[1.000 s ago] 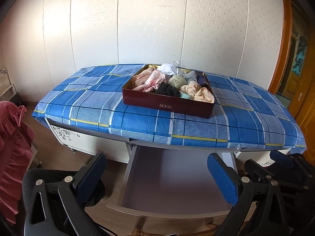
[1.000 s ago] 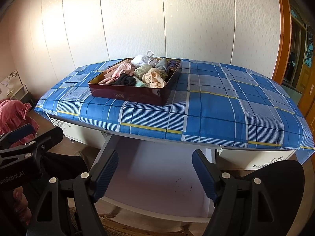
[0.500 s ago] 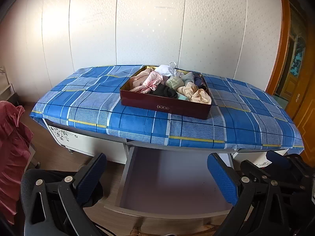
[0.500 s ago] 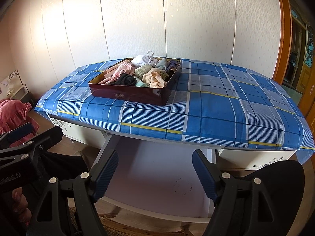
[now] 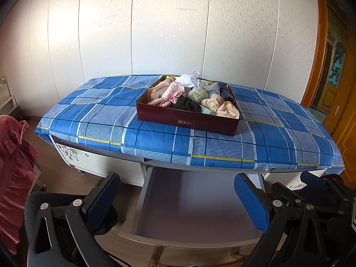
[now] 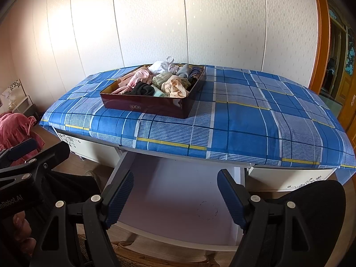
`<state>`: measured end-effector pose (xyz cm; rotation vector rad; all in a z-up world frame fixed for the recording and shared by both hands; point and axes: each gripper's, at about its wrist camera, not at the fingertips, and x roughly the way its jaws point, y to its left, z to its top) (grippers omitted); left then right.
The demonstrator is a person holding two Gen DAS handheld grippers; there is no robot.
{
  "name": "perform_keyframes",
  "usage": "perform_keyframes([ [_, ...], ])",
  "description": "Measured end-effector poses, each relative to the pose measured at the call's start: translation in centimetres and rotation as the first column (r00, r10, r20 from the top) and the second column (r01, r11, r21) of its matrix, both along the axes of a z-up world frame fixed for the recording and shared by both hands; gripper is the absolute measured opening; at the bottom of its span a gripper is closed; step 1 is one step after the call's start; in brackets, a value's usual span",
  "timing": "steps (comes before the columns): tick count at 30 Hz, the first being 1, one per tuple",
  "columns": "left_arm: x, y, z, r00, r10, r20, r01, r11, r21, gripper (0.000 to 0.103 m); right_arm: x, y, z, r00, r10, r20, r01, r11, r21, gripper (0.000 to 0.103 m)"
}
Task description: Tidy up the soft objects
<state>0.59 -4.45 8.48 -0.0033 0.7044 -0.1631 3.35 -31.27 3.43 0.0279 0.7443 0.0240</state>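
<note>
On desk (image 5: 106, 115) at 12 o'clock: box (image 5: 189, 122) heaped with soft clothes (image 5: 191, 95), unchanged. Open drawer (image 5: 195, 200) below, bare. View slightly nearer than second ago. Left fingers (image 5: 178, 202) and right fingers (image 6: 175, 198) spread wide, holding nothing, low before drawer.
</note>
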Motion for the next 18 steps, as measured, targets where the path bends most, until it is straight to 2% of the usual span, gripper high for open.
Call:
perform_keyframes([
  [18,-0.14,-0.34,-0.20,1.000,-0.028,-0.002,0.028,0.999,-0.019,0.103,0.11,0.13,-0.44,1.000,-0.002,-0.013,0.003,1.000,0.011,0.079],
])
